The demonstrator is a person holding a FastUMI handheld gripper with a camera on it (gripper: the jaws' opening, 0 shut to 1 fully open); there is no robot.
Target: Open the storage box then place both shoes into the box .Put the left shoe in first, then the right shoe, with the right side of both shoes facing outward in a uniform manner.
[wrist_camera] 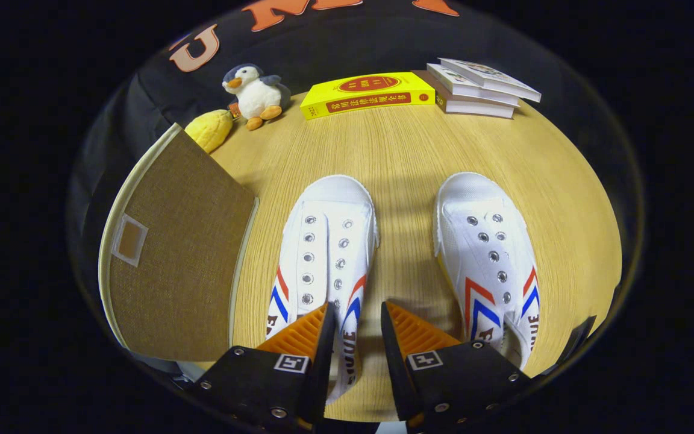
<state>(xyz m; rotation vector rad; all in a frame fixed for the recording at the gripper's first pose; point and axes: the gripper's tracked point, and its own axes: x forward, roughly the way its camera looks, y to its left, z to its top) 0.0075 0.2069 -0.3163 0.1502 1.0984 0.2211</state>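
Two white canvas shoes with red and blue stripes lie on the wooden table [401,150], toes pointing away from me. The left-hand shoe [329,235] lies just ahead of and partly under my fingers. The right-hand shoe [485,241] lies apart from it, beyond my right finger. My gripper [356,310] is open with a narrow gap. The right side wall of the left-hand shoe sits in that gap, close to the left finger, with bare table between it and the right finger. The brown fabric storage box [184,259] stands left of the shoes, its lid down.
At the table's far side are a plush penguin [255,93], a yellow plush toy [209,128], a yellow book [366,95] and a stack of white books [479,87]. Bare wood lies between and beyond the shoes.
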